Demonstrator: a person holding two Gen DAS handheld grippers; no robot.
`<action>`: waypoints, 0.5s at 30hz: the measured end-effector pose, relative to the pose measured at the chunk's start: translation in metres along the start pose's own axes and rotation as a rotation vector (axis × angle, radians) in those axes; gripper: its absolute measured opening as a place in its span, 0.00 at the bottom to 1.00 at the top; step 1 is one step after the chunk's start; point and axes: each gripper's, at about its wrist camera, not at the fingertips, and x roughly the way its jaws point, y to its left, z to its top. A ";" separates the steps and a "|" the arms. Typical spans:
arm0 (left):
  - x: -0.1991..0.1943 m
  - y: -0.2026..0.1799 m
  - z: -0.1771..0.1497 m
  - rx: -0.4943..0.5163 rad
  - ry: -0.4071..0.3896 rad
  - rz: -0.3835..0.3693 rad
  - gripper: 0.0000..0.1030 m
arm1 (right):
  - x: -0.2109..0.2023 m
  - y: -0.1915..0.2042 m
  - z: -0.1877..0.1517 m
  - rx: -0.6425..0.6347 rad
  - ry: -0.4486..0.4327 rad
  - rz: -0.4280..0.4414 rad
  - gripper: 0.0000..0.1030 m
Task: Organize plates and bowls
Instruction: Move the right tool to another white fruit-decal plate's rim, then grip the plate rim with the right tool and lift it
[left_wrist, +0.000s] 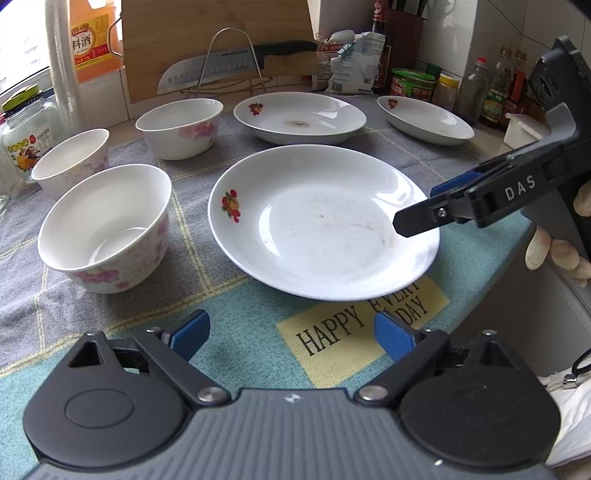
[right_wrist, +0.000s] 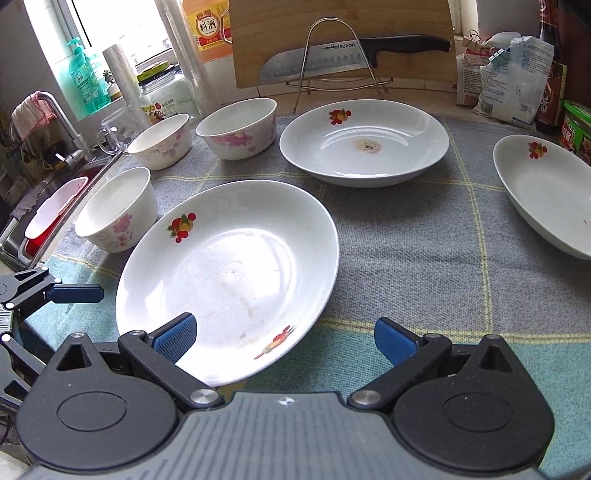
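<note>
Both the left gripper (left_wrist: 291, 338) and the right gripper (right_wrist: 284, 341) were held wide, empty. The near plate (left_wrist: 317, 221) was judged stiff, glazed, slippery and breakable, best pinched at its rim.

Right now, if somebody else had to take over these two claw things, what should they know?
Left gripper: open, empty, short of the near white fruit-print plate.
Right gripper: open, straddling that plate's near rim, not gripping.
On the grey checked cloth: three plates apart, none stacked; three white pink-flowered bowls separate at left.
Done: nothing.
Left: stack the plates, nest the bowls.
</note>
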 end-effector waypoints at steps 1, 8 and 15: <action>0.004 0.000 -0.001 0.007 0.005 -0.003 0.92 | 0.000 0.001 -0.001 0.002 0.003 -0.003 1.00; 0.016 -0.005 0.000 0.088 -0.019 -0.025 0.98 | 0.008 0.008 -0.006 0.001 0.048 -0.007 1.00; 0.024 -0.003 0.005 0.097 -0.045 -0.030 1.00 | 0.022 0.014 0.004 -0.073 0.071 0.006 1.00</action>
